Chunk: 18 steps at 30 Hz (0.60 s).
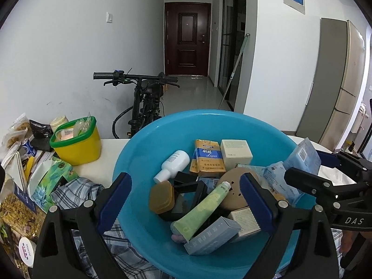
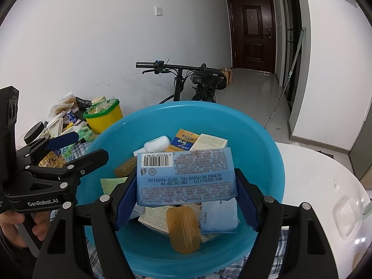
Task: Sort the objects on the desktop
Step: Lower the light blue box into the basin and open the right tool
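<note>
The blue pack (image 2: 186, 176) is held crosswise by the right hand-held gripper (image 2: 186, 200) above the basin (image 2: 267, 144); the left hand-held gripper (image 1: 186, 193) is wide open and empty.

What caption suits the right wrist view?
Right gripper clamps a blue wet-wipe pack above the cluttered round blue plastic basin.

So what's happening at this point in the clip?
A person is sorting small items in a blue basin on a white table. The right hand-held gripper is clamped on a blue wipes pack above the basin. The left hand-held gripper hangs open over the pile, gripping nothing, with a green tube and an amber case between its fingers.
</note>
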### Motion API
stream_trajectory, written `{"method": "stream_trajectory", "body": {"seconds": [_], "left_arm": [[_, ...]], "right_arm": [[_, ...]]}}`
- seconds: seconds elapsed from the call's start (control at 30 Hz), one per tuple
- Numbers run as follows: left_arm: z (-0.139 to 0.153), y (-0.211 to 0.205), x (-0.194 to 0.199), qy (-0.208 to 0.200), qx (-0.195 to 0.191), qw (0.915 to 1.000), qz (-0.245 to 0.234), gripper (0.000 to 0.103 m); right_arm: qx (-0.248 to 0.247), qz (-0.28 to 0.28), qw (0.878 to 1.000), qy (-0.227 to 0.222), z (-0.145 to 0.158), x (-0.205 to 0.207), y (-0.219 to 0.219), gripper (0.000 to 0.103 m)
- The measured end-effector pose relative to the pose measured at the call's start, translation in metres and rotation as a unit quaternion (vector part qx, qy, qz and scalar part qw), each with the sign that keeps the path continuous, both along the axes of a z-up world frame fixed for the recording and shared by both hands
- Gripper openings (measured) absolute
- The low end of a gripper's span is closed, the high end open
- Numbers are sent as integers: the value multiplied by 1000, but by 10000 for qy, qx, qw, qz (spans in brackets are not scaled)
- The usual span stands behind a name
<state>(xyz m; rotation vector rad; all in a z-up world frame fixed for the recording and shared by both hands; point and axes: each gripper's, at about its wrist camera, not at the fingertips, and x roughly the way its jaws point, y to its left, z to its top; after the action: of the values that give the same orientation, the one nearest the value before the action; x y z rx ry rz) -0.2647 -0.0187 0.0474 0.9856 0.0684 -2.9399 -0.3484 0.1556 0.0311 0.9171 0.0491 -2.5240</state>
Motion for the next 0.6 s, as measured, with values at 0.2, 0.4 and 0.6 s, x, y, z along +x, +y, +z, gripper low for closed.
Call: {"method": "stream_trajectory", "body": {"seconds": [0.2, 0.4, 0.6], "left_arm": [[0, 0, 0, -13, -48, 10000, 5, 96], [-1, 1, -1, -58, -32, 10000, -9, 96], [-2, 2, -1, -67, -45, 10000, -26, 96]], "right_arm": [[20, 34, 10000, -8, 1, 1, -2, 75], [61, 46, 10000, -15, 1, 1, -5, 75], [29, 19, 10000, 2, 2, 1, -3, 75]]}}
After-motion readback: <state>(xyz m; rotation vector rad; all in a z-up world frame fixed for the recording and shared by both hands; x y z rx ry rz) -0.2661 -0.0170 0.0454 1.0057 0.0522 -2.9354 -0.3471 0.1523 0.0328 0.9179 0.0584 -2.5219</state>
